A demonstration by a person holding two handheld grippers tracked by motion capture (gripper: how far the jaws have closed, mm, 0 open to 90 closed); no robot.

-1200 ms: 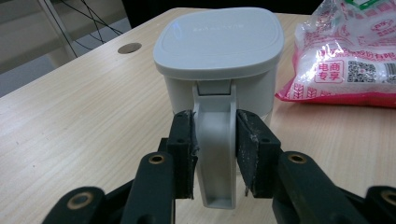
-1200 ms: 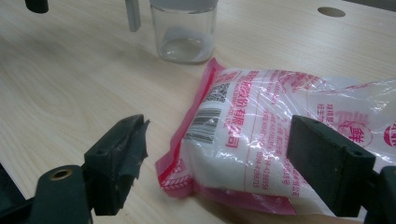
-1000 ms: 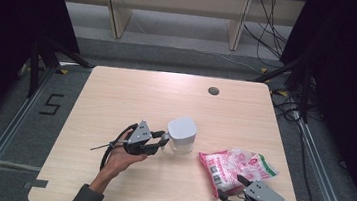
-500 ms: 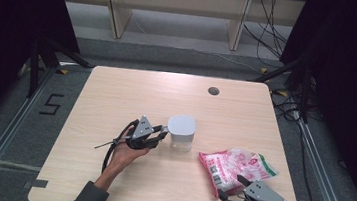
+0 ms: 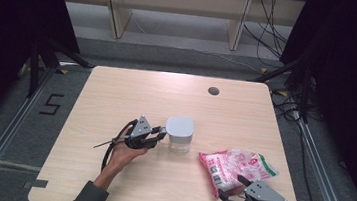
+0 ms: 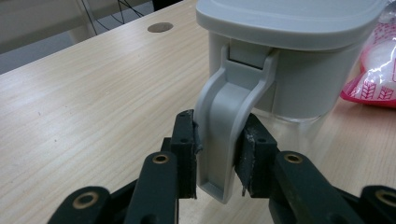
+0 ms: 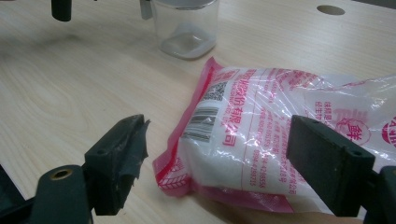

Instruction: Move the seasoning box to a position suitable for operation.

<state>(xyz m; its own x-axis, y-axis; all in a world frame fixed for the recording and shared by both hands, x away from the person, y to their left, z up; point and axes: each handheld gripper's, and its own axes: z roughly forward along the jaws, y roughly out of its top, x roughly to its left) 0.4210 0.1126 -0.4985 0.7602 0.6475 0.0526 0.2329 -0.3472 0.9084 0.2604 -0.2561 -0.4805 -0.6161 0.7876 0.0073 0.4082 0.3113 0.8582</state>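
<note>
- Left gripper view: we see the container's (image 6: 299, 60) grey latch (image 6: 224, 126) hanging between our left gripper's (image 6: 218, 156) jaws, which have just been closing and now press both its sides.
- High view: the container (image 5: 179, 134) stands upright mid-table (image 5: 117, 89), our left gripper (image 5: 155, 137) just to its left.
- Right gripper view: our right gripper (image 7: 243, 163) stands wide open, gripping nothing, a pink-and-white bag (image 7: 261, 126) lying between its jaws at the near right.
</note>
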